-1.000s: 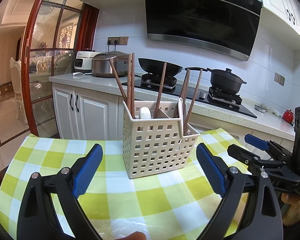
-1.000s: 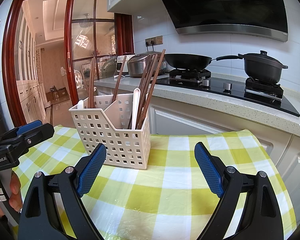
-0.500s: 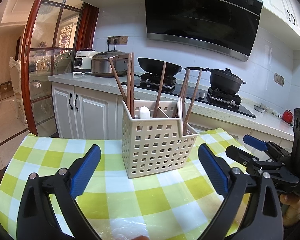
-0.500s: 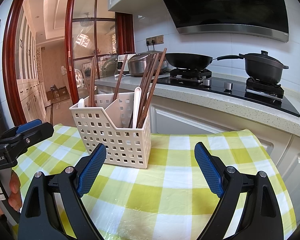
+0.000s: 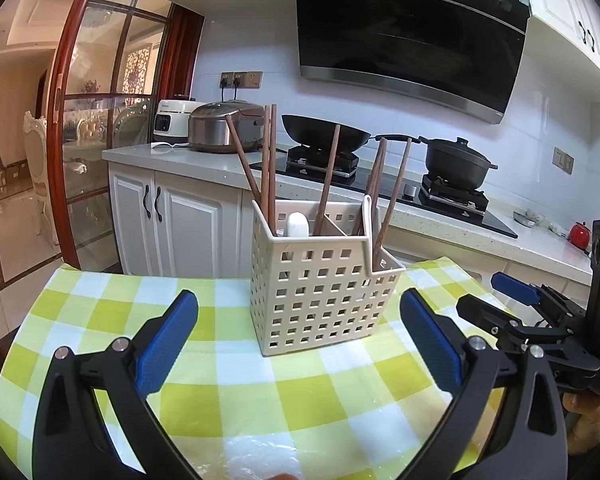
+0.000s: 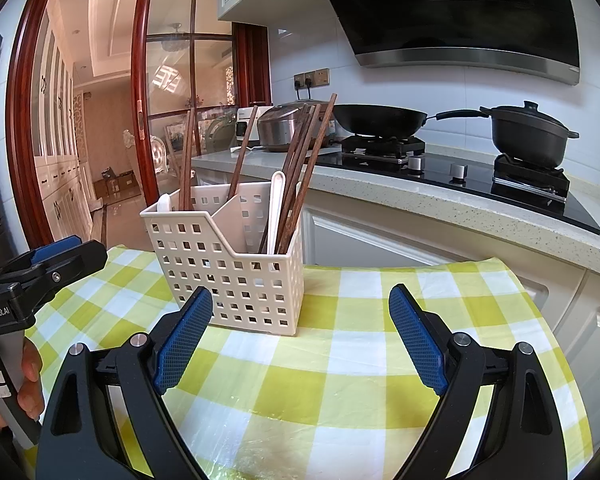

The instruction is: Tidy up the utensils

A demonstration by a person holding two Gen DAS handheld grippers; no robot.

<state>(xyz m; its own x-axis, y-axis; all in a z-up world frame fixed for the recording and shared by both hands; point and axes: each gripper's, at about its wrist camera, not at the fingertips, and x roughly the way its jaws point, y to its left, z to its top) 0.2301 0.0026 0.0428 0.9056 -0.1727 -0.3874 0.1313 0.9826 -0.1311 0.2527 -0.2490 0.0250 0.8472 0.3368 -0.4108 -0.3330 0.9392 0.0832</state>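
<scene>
Caddy [image 5: 320, 300] of chopsticks [image 5: 269, 168] stands ahead of both wide-open, empty tongs [image 5: 298, 340] [image 6: 300, 336], untouched.

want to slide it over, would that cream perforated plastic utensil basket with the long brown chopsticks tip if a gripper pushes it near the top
Probably somewhat tippy: the cream perforated plastic utensil basket stands taller than its base is deep, and the long brown wooden chopsticks rise well above its rim. It looks light, being thin plastic full of holes. The yellow checked tablecloth seems to have a glossy cover, so a low push would likelier slide it.
</scene>
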